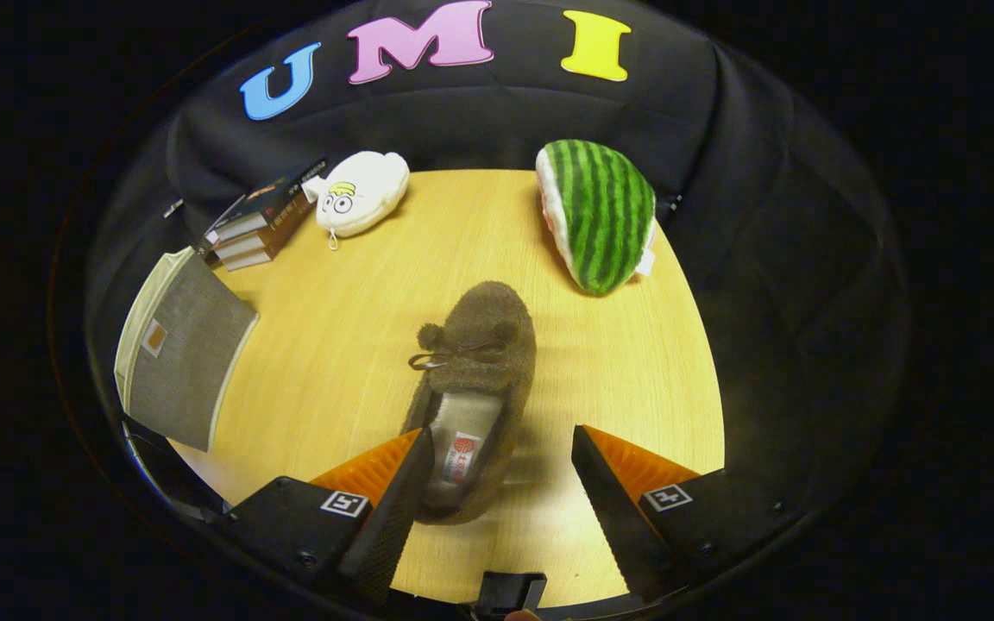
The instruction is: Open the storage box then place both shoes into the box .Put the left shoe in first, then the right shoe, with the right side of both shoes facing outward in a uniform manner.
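A brown fuzzy slipper-style shoe [475, 392] with a small bow lies on the wooden table [609, 371], toe pointing away from me. Its heel end sits between my fingers, close against the left finger. My gripper [497, 448] is open, with a wide gap between the shoe and the right finger. The grey fabric storage box [178, 354] stands to the left of the shoe at the table's edge, its lid flap showing toward me. Whether it is open I cannot tell.
A stack of books [260, 226] and a white plush toy [363, 191] sit at the far left of the table. A watermelon-patterned plush [600, 211] lies at the far right. Bare wood surrounds the shoe.
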